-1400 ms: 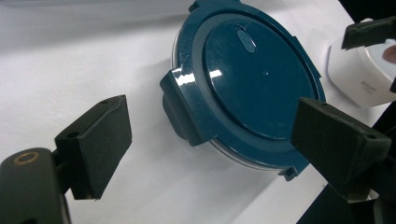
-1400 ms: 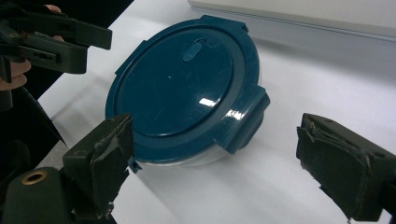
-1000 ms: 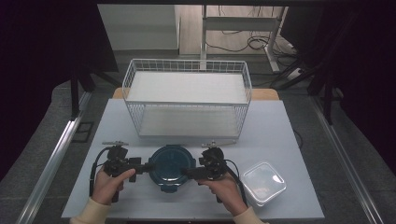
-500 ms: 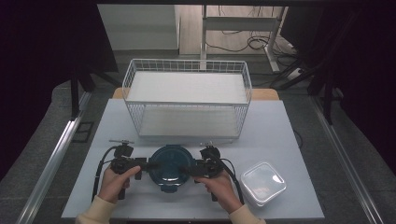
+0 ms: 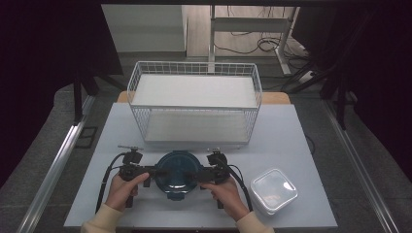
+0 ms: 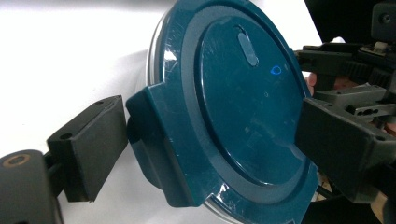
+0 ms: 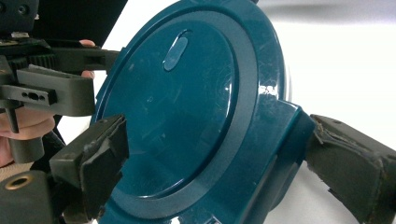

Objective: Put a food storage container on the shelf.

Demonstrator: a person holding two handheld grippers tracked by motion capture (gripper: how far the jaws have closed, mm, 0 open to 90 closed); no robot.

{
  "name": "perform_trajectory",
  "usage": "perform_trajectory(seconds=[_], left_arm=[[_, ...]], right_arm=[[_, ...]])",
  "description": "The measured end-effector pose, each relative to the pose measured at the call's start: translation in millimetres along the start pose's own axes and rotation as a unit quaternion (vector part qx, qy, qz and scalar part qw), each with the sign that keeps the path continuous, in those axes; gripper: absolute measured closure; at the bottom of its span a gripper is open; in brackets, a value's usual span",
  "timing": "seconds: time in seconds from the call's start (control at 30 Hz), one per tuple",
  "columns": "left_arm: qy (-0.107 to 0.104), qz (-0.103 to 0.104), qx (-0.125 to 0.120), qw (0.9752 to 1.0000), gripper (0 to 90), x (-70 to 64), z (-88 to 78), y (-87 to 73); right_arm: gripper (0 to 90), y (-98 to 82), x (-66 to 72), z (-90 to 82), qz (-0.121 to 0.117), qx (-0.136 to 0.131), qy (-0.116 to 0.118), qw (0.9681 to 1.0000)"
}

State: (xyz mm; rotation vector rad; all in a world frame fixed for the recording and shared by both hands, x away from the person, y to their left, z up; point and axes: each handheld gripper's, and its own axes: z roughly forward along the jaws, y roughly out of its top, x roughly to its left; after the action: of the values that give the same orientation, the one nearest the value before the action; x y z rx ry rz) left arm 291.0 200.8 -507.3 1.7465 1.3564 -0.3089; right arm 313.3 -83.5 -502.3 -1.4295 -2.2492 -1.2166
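Observation:
A round container with a dark teal lid (image 5: 179,174) sits near the table's front edge. My left gripper (image 5: 159,173) reaches it from the left and my right gripper (image 5: 194,174) from the right. Both are open, with jaws spread wide. In the left gripper view the left gripper (image 6: 212,122) straddles a latch tab (image 6: 159,149) of the lid (image 6: 243,93): one jaw is beside the tab, the other overlaps the lid's rim. The right gripper view shows the right gripper (image 7: 219,140) likewise around the opposite tab (image 7: 285,135) of the lid (image 7: 187,107).
A white two-level wire basket rack (image 5: 194,104) stands behind the container across the table's middle. A clear square box with a lid (image 5: 273,190) lies to the right of my right hand (image 5: 224,190). The pale table (image 5: 301,136) has bare surface at right.
Both hands have slid slightly toward the front edge. The teal-lidded container has stayed where it was.

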Motion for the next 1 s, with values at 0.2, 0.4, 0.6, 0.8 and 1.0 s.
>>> perform_trajectory(seconds=[0.2,0.4,0.6,0.8,1.0], left_arm=[[-0.015,-0.022,0.004,0.9996,12.1,4.4,3.6,-2.3],[-0.017,-0.028,0.015,0.9994,15.2,6.0,7.1,-3.9],[-0.013,-0.034,0.018,0.9992,17.9,5.9,9.6,-4.9],[-0.016,-0.042,0.016,0.9989,20.0,6.9,8.9,-5.1],[-0.019,-0.06,0.001,0.998,24.4,9.0,5.4,-7.7]], right_arm=[[7.7,-1.2,-2.2,4.0,0.013,0.004,0.015,0.9998],[10.0,-3.6,-4.9,7.6,0.034,0.009,0.03,0.9989],[15.1,-5.1,-6.6,7.1,0.052,0.007,0.023,0.9983],[22.2,-5.3,-7.0,1.4,0.063,0.006,0.021,0.9978],[27.2,-5.2,-10.8,-1.8,0.077,0.001,0.029,0.9966]])
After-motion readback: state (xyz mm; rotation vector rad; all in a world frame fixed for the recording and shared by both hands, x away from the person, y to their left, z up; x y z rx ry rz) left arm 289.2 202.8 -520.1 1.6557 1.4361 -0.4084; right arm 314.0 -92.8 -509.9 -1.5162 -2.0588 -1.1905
